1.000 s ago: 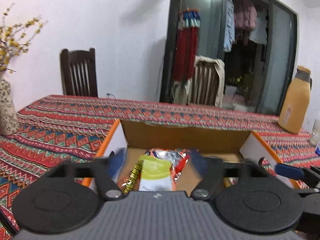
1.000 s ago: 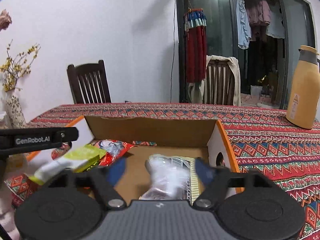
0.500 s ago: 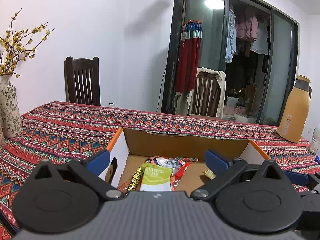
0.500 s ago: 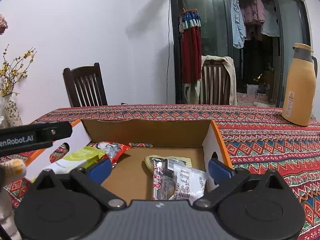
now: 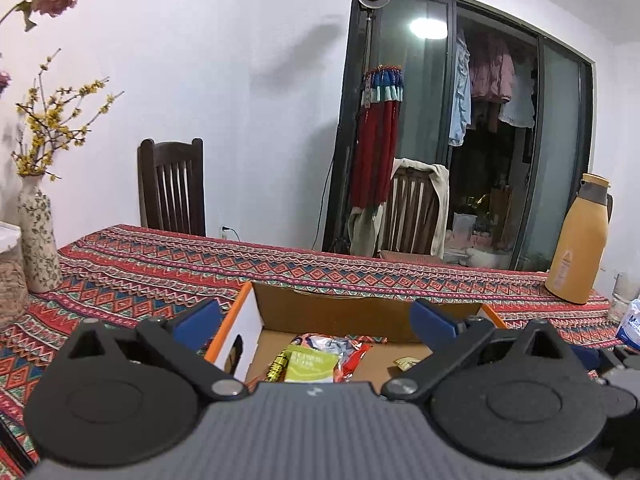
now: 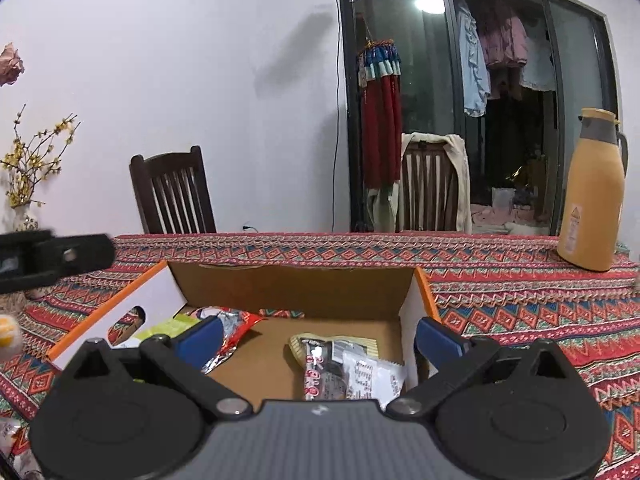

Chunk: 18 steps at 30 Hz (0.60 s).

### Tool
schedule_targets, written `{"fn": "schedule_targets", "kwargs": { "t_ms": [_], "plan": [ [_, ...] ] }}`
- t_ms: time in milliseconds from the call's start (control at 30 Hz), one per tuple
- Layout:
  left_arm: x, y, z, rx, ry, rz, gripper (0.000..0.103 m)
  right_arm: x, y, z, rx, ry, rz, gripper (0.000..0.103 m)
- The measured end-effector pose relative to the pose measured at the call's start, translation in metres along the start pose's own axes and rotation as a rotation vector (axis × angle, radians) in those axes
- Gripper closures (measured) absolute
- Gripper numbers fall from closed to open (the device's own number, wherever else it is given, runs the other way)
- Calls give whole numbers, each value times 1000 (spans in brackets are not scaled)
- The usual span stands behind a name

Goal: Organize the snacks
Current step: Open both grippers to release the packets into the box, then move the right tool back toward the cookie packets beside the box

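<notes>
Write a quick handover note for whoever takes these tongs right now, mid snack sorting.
Left tongs: open, empty.
Right tongs: open, just spread, nothing between them.
Cardboard box: green packet and red wrapper lie at its left; the clear packets lie at its right.
Done: those snacks are boxed.
Left: a few wrappers seem to wait outside, at the lower left edge.

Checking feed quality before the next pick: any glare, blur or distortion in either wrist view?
Left wrist view: sharp, heavy fisheye bowing the dark glass sliding door; a ceiling light glares in its glass. Right wrist view: same glare; the left gripper is blurred at the frame edge; the open cardboard box is evenly lit.
</notes>
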<state>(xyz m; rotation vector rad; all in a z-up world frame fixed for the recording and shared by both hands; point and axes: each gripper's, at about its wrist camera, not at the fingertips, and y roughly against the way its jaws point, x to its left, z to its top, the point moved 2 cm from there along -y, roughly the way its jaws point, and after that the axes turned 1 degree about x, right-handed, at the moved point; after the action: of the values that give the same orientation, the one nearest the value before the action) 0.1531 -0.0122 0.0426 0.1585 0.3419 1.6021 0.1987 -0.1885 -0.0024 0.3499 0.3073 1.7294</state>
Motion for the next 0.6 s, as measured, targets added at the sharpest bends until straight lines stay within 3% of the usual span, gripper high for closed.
{"fn": "schedule_targets", "kwargs": {
  "t_ms": [200,600],
  "plan": [
    [13,21,-5,-10,5,0,0,4,26,5,-60,29,-18,0],
    [34,53,-40,30,-20,-69,0,10,77,-24,-49,36,-40,0]
  ]
}}
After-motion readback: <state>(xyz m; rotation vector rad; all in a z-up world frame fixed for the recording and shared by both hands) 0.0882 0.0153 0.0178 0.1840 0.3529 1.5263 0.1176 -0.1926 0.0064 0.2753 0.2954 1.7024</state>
